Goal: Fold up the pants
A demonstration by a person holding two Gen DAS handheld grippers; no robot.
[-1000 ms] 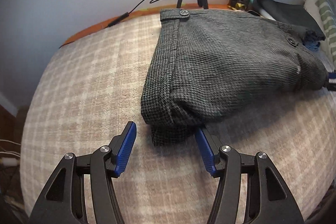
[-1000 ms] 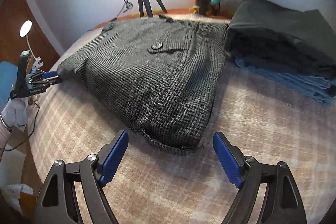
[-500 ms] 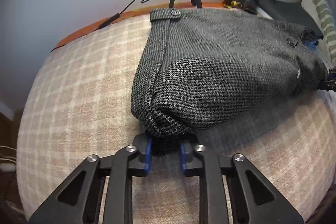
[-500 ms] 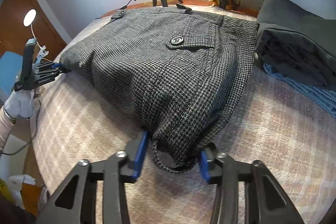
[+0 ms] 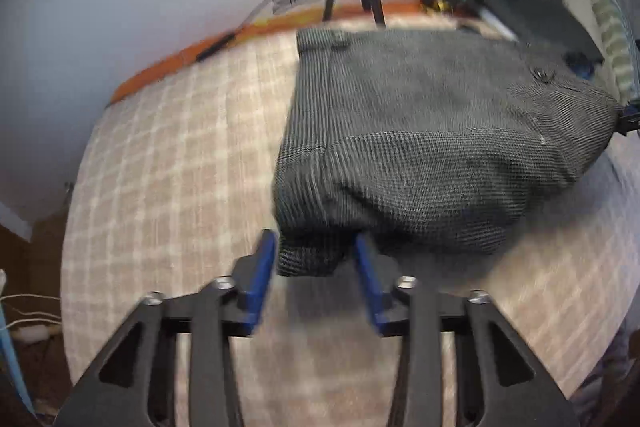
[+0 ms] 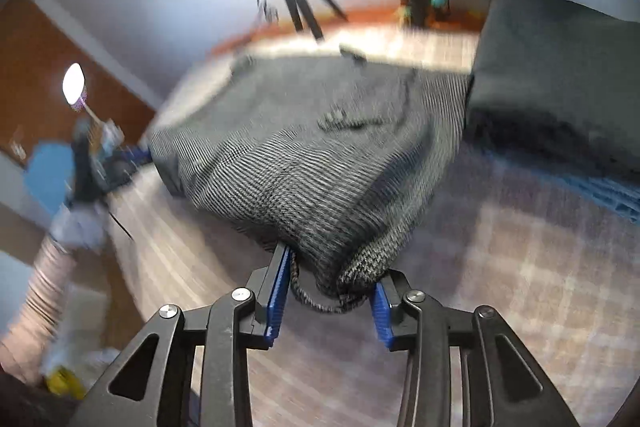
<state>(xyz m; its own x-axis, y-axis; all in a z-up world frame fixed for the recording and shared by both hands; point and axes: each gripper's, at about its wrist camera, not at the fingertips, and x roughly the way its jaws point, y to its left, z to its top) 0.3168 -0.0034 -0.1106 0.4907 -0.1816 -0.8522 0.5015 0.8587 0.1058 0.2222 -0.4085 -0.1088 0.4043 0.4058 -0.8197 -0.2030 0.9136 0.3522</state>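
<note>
Left hand-held gripper (image 5: 316, 263) is pinching one near corner of the pants (image 5: 432, 147), jaws having just been widening | right hand-held gripper (image 6: 332, 287) is pinching the other | pants are lying ahead on the bed (image 5: 168, 187), near edge stretched between my hands.

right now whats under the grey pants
The checked bedcover lies under the grey pants. Their near edge is lifted off it, pinched by the left gripper and right gripper. Anything beneath the middle is covered.
</note>
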